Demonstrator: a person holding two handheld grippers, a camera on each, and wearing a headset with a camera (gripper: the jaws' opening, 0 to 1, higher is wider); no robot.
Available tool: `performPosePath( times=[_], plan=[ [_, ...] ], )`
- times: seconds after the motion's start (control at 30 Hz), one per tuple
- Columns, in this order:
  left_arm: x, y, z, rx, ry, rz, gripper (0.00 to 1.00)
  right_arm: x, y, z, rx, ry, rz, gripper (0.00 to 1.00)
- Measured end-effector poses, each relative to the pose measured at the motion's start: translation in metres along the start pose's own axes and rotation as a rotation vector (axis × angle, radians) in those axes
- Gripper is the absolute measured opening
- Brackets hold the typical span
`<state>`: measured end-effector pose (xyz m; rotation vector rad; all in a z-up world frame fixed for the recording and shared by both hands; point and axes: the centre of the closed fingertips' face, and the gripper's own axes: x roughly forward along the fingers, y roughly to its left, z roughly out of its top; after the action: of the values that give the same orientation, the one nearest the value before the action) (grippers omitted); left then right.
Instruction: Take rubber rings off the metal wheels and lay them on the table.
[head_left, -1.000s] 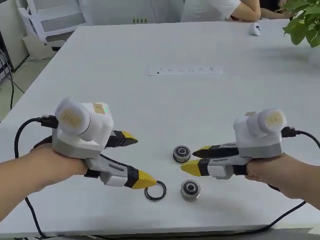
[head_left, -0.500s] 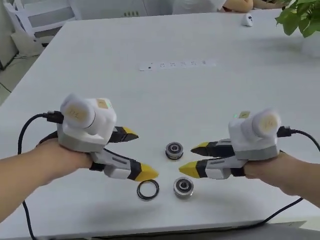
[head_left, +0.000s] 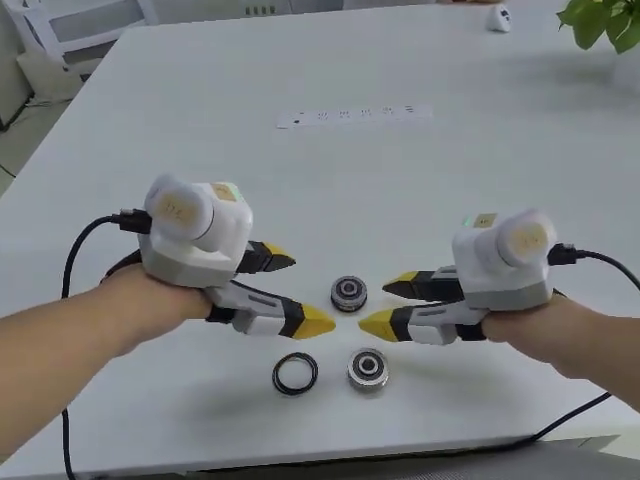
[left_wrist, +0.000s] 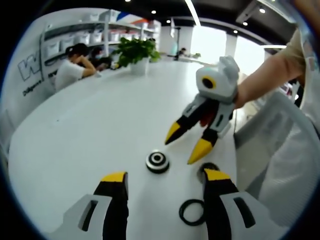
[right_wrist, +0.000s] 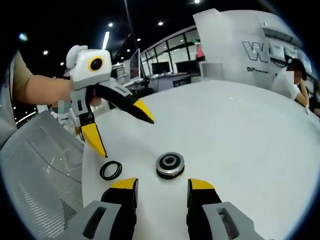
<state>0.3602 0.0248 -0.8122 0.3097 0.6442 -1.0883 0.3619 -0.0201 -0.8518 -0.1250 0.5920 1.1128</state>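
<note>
Around the ringed wheel (head_left: 348, 292): grippers staged.
Left gripper (head_left: 297, 290), right gripper (head_left: 388, 304) flank it, jaws open, empty, probably to strip it.

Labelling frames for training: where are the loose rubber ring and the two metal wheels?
loose rubber ring (head_left: 275, 374), head view, left side of its band
far metal wheel (head_left: 348, 292), head view, its hub
near metal wheel (head_left: 368, 368), head view, its hub

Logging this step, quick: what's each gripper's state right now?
Left yellow-tipped gripper: open, holding nothing.
Right yellow-tipped gripper: open, holding nothing.
</note>
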Motion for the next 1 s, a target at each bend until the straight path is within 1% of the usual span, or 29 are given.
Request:
performPosePath(
  times=[0.1,0.27,0.47,0.63,0.7,0.83,1.0],
  plan=[
    [0.008,0.003,-0.001,-0.008,0.004,-0.004,0.58,0.003,-0.003,-0.002,-0.003,-0.002,-0.004,0.35],
    [0.016,0.004,0.0,-0.023,0.005,-0.01,0.54,0.008,-0.005,-0.004,0.002,-0.005,-0.006,0.34],
    [0.025,0.006,0.002,-0.031,0.001,-0.007,0.52,0.011,-0.007,-0.002,0.005,-0.021,-0.012,0.3],
    [0.03,0.008,0.004,-0.052,-0.005,-0.011,0.48,0.014,-0.011,0.0,0.02,-0.037,-0.016,0.27],
    [0.034,0.012,0.003,-0.06,-0.002,-0.012,0.47,0.015,-0.013,0.0,0.026,-0.043,-0.02,0.26],
    [0.038,0.013,0.001,-0.067,0.005,-0.017,0.42,0.016,-0.015,0.003,0.067,-0.067,-0.021,0.23],
    [0.043,0.011,0.004,-0.061,0.003,-0.021,0.38,0.017,-0.012,0.003,0.035,-0.06,-0.014,0.21]
  ],
)
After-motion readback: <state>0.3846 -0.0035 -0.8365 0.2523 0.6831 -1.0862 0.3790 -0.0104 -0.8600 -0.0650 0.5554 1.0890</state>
